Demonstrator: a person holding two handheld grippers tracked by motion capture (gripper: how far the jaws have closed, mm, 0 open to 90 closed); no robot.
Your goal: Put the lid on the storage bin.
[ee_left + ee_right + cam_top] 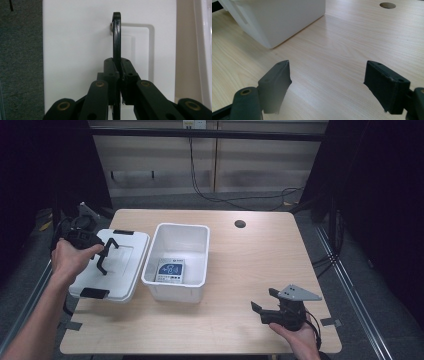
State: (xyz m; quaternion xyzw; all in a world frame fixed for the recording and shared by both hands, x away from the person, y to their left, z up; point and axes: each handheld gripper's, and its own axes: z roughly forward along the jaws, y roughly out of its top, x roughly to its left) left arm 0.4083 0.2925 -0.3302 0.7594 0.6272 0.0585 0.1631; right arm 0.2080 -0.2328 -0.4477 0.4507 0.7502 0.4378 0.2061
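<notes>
A: Starting nearest the person: the right claw [266, 312] rests low on the near right of the surface [250, 270], its jaws spread wide with nothing between them.

B: And its own camera?

A: The right gripper view looks between those parted jaws over bare wood to a corner of the white bin [279, 20], which sits well apart, ahead and to the left in that view.

B: So the left does the work?

A: Yes. The left claw [103, 257] hangs over the white lid [125, 265], which lies flat just left of the bin [177, 255]. It is pressed together on a thin black hook [116, 37].

B: How does the hook lie?

A: In the left gripper view it is edge-on, its long axis running straight out from the jaws, its curved end over the lid's recessed panel [140, 50]. The high view shows its bent profile instead, plus a printed card [171, 270] on the bin floor. The bin is just right of the left claw, so I judge that hand far nearer for a drop.
</notes>
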